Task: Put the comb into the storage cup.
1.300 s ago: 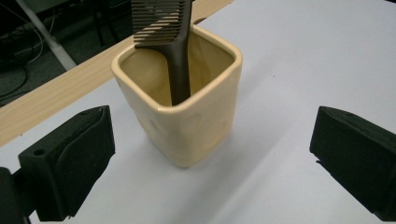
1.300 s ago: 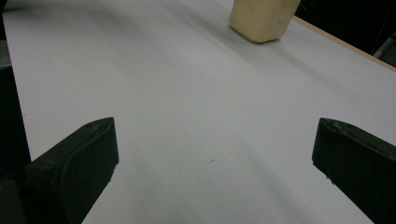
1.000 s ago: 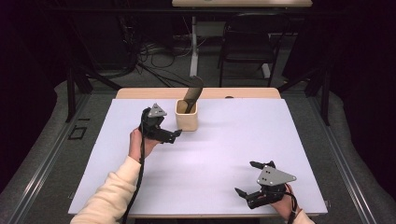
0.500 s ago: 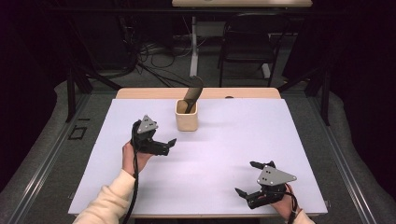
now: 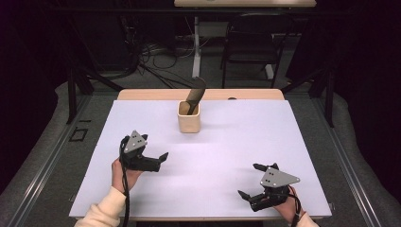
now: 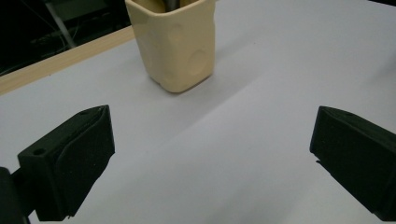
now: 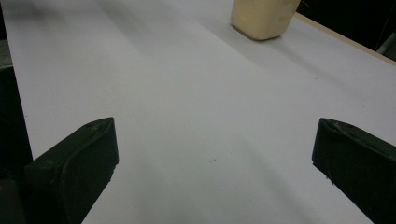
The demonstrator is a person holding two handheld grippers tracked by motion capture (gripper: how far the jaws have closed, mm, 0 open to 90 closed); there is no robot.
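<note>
**Both grippers empty, cup ahead of left**

Left gripper (image 5: 161, 160) has its jaws spread, holding nothing; the cream cup (image 5: 188, 122) stands upright ahead of it, near, a dark tool (image 5: 195, 94) leaning out of the top. Right gripper (image 5: 249, 181) is also spread and empty, well apart from the cup, low over the white table (image 5: 265, 137). Risk: a jaw clips the cup wall on approach and tips it, since the leaning tool likely makes it top-heavy.

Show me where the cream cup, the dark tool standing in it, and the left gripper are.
cream cup (image 5: 188, 122), high view, on its front wall.
dark tool (image 5: 195, 93), high view, on the part sticking out above the rim.
left gripper (image 5: 163, 158), high view, midway between its open fingertips.
</note>
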